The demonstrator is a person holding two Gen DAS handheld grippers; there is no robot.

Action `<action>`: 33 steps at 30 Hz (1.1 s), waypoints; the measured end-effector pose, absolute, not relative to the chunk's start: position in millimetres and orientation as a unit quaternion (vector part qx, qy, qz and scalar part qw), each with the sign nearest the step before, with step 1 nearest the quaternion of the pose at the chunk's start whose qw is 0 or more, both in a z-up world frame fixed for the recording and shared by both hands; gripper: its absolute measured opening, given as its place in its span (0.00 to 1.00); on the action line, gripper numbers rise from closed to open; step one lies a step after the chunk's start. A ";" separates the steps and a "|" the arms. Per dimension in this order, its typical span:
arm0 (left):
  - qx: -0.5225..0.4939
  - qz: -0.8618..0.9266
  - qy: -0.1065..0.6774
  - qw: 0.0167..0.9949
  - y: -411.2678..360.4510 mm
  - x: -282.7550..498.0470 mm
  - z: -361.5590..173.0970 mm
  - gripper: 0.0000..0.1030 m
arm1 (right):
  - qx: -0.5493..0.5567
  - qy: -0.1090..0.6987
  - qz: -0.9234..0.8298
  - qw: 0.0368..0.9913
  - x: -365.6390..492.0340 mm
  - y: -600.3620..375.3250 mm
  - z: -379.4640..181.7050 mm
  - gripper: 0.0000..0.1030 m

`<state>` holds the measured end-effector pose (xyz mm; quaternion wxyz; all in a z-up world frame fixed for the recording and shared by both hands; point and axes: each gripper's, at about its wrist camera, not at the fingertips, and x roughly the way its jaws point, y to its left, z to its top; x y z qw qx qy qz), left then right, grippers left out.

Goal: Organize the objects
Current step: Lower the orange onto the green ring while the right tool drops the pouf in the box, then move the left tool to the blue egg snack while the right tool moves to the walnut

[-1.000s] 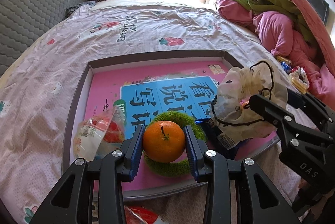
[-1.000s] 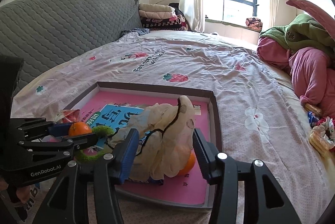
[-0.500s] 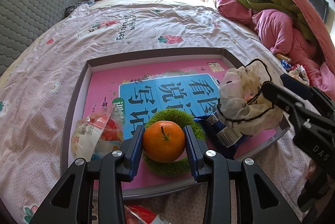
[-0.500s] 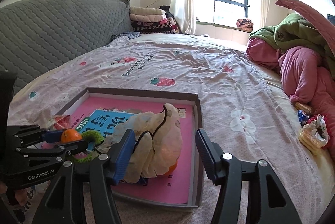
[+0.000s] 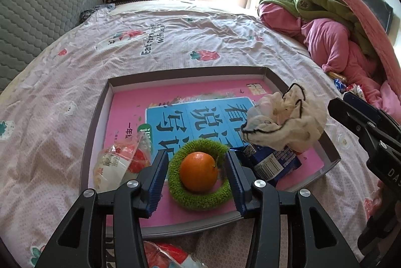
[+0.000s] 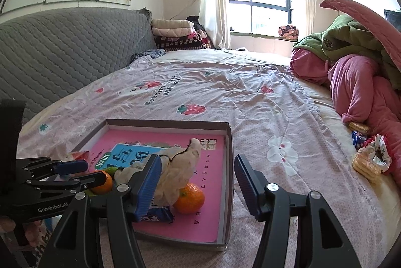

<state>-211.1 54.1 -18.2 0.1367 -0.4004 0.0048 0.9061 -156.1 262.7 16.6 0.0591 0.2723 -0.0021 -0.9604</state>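
Note:
A shallow grey tray [image 5: 95, 117] lies on the bed with a pink and blue book inside it. An orange [image 5: 198, 172] sits in a green fuzzy ring [image 5: 200, 197] on the book. My left gripper [image 5: 195, 162] straddles the orange, its jaws opening and both pads clear of the fruit. A cream cloth with black trim [image 5: 285, 122] rests on a blue snack packet [image 5: 273, 162] in the tray's right part. My right gripper [image 6: 198, 175] stands open over the tray's [image 6: 229, 167] near right corner, the cloth [image 6: 180, 167] beside its left finger. A second orange [image 6: 189, 197] lies under the cloth.
A clear snack bag with red print [image 5: 120, 162] lies in the tray's left part. Loose snacks [image 6: 363, 162] sit on the bedsheet at the right, below a heap of pink and green bedding [image 6: 351, 82]. A red packet [image 5: 165, 253] lies below the tray's near rim.
My left jaws have spread off the orange, which now rests in the green ring. My right gripper has widened and drawn back from the cream cloth, leaving it in the tray.

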 end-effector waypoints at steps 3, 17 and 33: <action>-0.397 0.908 0.003 0.136 52.6 -209.3 -14.1 0.47 | 0.271 -0.003 -0.961 0.062 -153.1 262.7 18.2 0.59; -0.359 0.926 -0.010 0.115 29.3 -174.4 24.7 0.59 | 0.274 0.008 -0.955 0.112 -118.8 240.1 21.1 0.59; -0.375 0.922 -0.004 0.097 15.2 -123.3 12.4 0.60 | 0.304 0.004 -0.943 0.135 -64.4 225.1 1.7 0.59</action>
